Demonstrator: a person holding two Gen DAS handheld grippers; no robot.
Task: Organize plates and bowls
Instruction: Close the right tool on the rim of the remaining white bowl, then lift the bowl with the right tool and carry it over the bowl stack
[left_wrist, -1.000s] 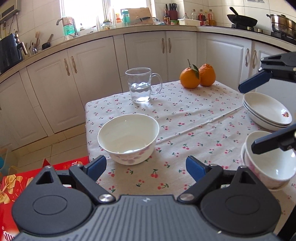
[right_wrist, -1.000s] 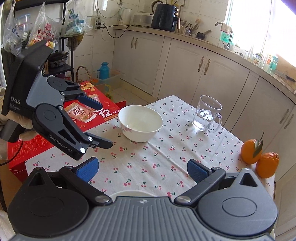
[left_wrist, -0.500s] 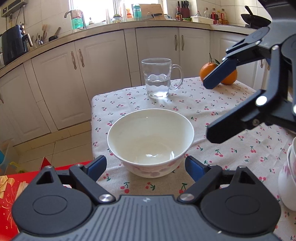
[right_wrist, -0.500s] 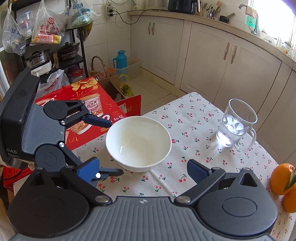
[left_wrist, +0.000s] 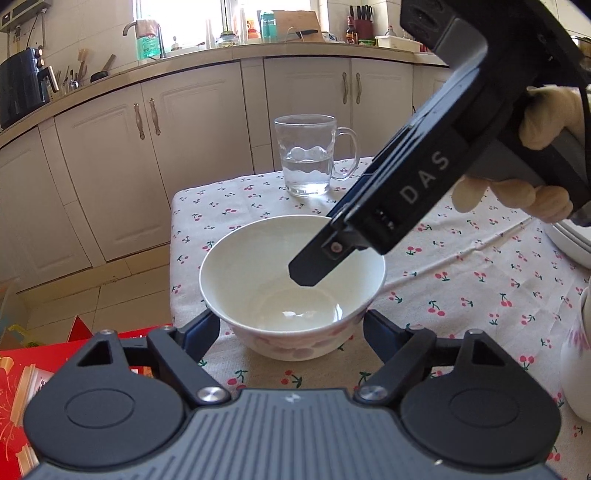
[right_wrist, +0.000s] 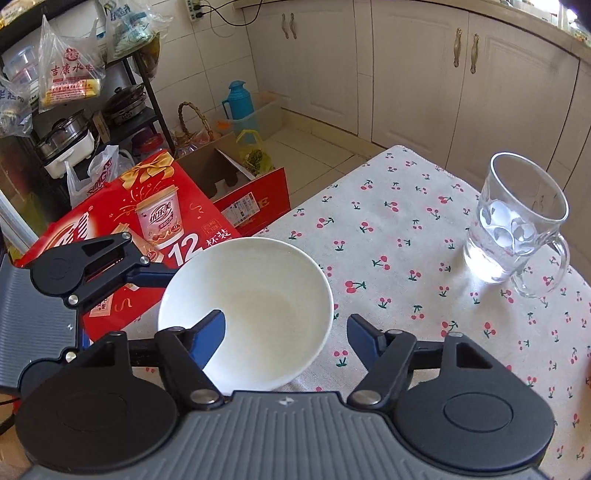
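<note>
We find the table (left_wrist: 461, 266), under a cherry-print cloth, carrying everything of concern. One white bowl (left_wrist: 291, 288) stands on it near the corner closest to the floor boxes, upright and empty. One glass mug (left_wrist: 308, 155) holding a little water stands well apart from the bowl, toward the cabinets. At the right edge of the left wrist view we count part of one further dish rim and part of one more white vessel; how many pieces are stacked there we cannot tell.

The left gripper (left_wrist: 291, 328) sits low at the bowl's near side, its fingers either side of the base and closing. Whether the pads already press on the wall we cannot tell; the bowl hides their tips. We judge this placement is meant to steady or take the bowl from below.

The right gripper (right_wrist: 284, 332) points steeply down over the rim: one finger (right_wrist: 212, 332) lies inside the bowl, the other outside the wall, and they are closing with the rim between them. A gap shows on the outer side, so no grip is made yet. We judge this straddle is chosen to pinch the wall and lift the bowl toward the other crockery.
</note>
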